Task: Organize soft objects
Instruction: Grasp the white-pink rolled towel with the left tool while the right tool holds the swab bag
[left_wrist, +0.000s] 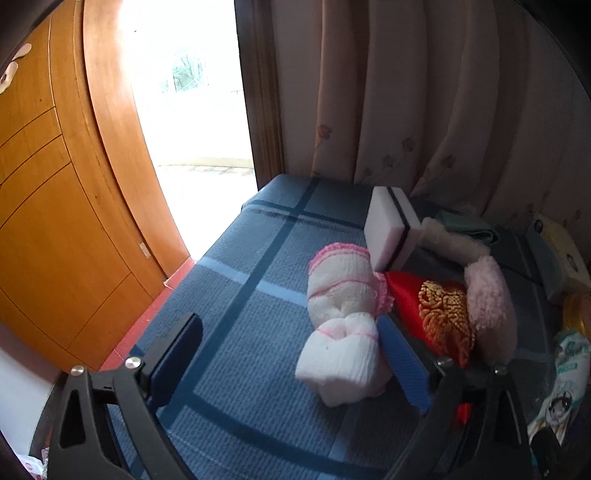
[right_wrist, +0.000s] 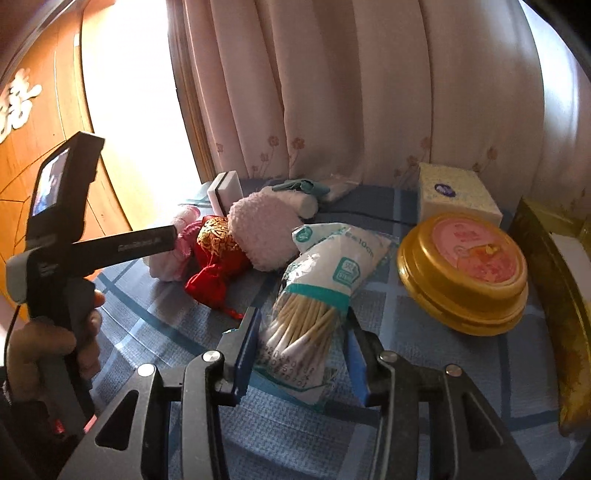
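Observation:
A rolled white towel with pink trim lies on the blue checked cloth. My left gripper is open wide, its right finger against the towel's side. A red and gold pouch, a fluffy pink item and a white sponge lie just beyond. My right gripper has its fingers on both sides of a bag of cotton swabs. The pouch, the fluffy item and the towel also show in the right wrist view.
A gold round tin, a tissue box and a gold box stand at the right. A curtain hangs behind. A wooden wardrobe is at the left, past the cloth's edge.

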